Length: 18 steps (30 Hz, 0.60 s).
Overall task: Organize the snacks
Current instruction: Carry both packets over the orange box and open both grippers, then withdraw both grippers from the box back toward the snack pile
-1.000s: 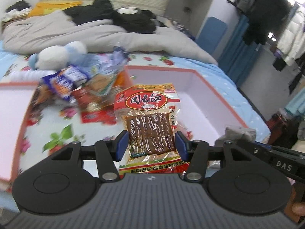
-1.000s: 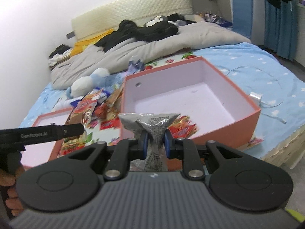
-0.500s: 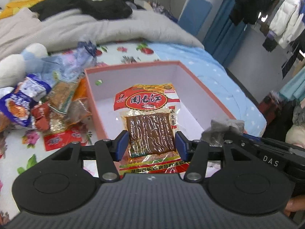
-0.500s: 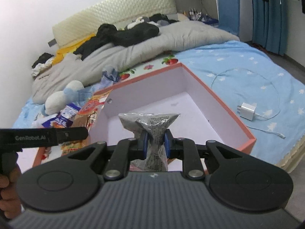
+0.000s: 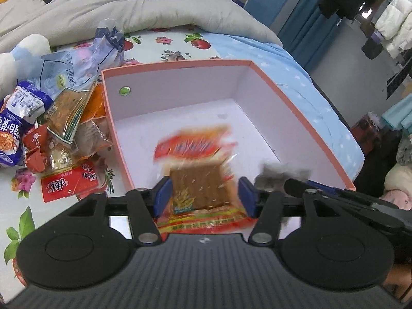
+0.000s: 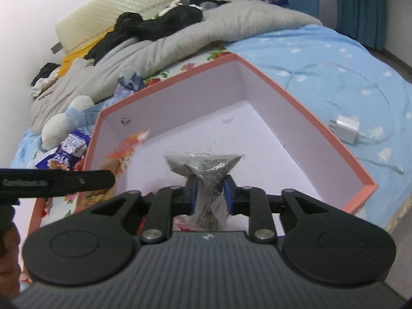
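Note:
A pink box [image 5: 296,108] with a white inside lies open on the bed; it also shows in the right wrist view [image 6: 296,97]. My left gripper [image 5: 203,197] is above its near edge with fingers spread. The red tofu snack packet [image 5: 195,164] between them is motion-blurred and looks to be slipping into the box; it also shows in the right wrist view [image 6: 123,152]. My right gripper [image 6: 210,193] is shut on a grey crinkled snack packet [image 6: 206,170] over the box's near side. That packet also shows in the left wrist view [image 5: 280,175].
A heap of snack packets [image 5: 51,118] lies left of the box on the floral sheet. A plush toy [image 6: 64,121] and a grey duvet [image 5: 128,7] lie behind. A white charger [image 6: 346,127] with its cable lies right of the box.
Both grippers have moved forward over the box. My left gripper's fingers have opened wider and the red packet has dropped lower and blurred. The right gripper keeps its grey packet.

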{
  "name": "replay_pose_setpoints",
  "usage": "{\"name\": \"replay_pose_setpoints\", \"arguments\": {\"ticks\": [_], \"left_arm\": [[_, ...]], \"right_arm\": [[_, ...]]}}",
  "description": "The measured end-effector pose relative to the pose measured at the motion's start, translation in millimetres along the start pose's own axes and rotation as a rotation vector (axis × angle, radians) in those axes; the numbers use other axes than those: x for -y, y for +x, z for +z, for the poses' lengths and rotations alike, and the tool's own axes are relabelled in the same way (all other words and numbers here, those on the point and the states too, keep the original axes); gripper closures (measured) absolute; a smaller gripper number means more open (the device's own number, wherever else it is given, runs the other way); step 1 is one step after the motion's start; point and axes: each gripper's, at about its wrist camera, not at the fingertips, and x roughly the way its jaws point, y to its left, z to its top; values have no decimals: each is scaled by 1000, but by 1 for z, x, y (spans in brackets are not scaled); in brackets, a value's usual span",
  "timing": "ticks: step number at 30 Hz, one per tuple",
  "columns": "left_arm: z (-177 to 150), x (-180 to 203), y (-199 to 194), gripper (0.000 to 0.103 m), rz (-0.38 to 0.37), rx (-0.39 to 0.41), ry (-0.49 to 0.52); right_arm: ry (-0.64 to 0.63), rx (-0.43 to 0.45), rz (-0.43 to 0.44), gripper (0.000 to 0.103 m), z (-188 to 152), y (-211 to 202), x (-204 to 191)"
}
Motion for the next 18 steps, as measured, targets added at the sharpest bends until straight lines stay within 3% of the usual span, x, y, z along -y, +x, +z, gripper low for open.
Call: {"name": "replay_pose_setpoints", "arguments": {"ticks": [2,18], "left_arm": [[-2,0,-5,28,21,8,6],[-50,13,-124,27,27,180,3]], "right_arm": [[5,3,-3,48,-1,-4,-1],[-27,114,86,48,-26,-88,-32]]}}
